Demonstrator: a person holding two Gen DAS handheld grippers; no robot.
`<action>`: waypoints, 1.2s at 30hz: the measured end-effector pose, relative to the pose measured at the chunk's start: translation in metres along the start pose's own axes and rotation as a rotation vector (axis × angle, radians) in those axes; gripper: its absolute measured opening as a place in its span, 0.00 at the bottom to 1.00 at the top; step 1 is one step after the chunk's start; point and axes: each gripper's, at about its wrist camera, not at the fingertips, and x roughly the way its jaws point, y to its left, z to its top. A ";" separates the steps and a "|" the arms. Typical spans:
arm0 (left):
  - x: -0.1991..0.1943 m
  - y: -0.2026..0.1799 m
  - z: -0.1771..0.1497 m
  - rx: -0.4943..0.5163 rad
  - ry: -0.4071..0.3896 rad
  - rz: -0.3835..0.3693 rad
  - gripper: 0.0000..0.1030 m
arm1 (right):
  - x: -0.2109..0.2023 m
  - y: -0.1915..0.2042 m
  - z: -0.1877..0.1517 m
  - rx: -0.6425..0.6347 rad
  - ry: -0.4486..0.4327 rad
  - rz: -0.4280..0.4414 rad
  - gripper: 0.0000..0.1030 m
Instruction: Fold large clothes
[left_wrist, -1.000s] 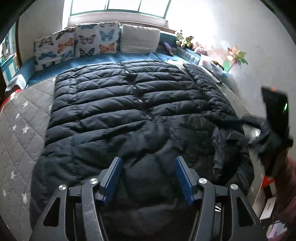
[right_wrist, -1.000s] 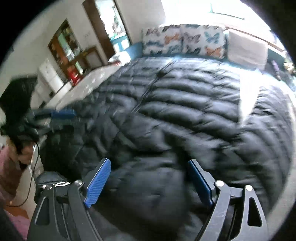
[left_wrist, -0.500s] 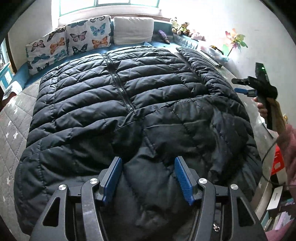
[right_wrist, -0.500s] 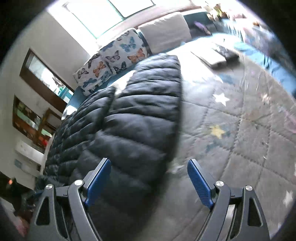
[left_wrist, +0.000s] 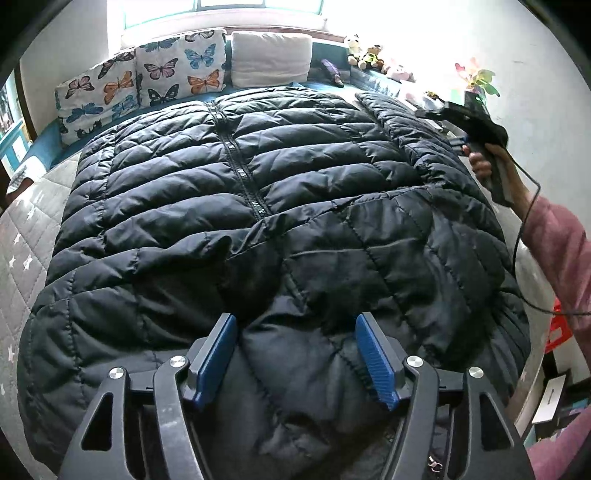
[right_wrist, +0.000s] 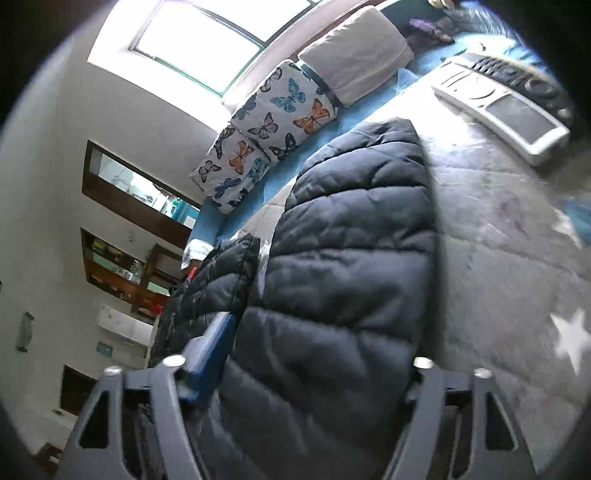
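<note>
One black jacket (left_wrist: 258, 206) spread on the bed (left_wrist: 22, 236), two grippers.
Left gripper (left_wrist: 295, 354) opening above its hem, pinching nothing; right gripper (right_wrist: 314, 369) closing around one sleeve (right_wrist: 351, 258); three pillows (left_wrist: 177, 62) behind.

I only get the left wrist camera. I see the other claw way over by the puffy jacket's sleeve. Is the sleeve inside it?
Observer: Yes. In the right wrist view the sleeve lies inside the right claw, whose jaws are closing.
Operator: Is it squeezing yet?
Observer: I can't tell. One blue pad sits right beside the sleeve, and the sleeve hides the other.
Operator: Is anything past the sleeve?
Observer: A white gadget with a dark screen lies on the grey quilt beyond it.
</note>
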 end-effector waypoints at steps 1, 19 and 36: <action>0.001 0.000 0.000 0.002 0.001 -0.002 0.70 | 0.001 -0.002 0.001 0.008 0.007 -0.006 0.53; -0.076 0.031 -0.024 -0.097 -0.149 -0.038 0.71 | -0.133 0.224 -0.065 -0.413 -0.268 0.044 0.16; -0.157 0.095 -0.147 -0.233 -0.271 -0.060 0.71 | 0.074 0.365 -0.307 -0.951 0.255 -0.195 0.20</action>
